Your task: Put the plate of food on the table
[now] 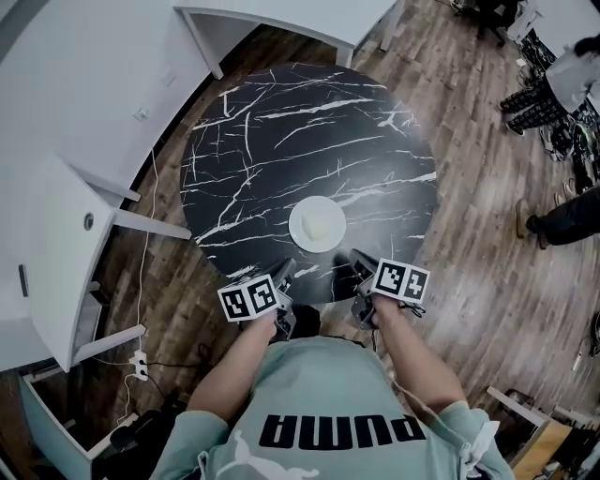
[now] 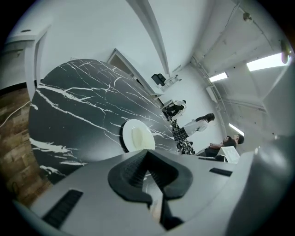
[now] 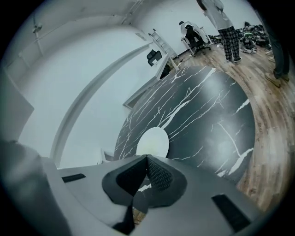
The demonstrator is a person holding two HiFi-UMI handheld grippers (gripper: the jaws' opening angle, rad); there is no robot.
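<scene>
A white plate [image 1: 317, 224] with a pale piece of food on it rests on the round black marble table [image 1: 281, 131], near the table's front edge. The plate [image 2: 136, 136] also shows in the left gripper view, and the plate [image 3: 152, 142] lies just beyond the jaws in the right gripper view. My left gripper [image 1: 286, 273] hovers at the table's near edge, left of the plate, jaws shut and empty. Over that same edge my right gripper [image 1: 359, 260] sits to the plate's right, jaws closed with nothing in them. Neither gripper touches the plate.
White desks [image 1: 281, 19] stand behind and left of the table, and a white cabinet [image 1: 56, 262] is at the left. Cables [image 1: 141, 309] run over the wood floor. People [image 1: 553, 84] stand at the far right.
</scene>
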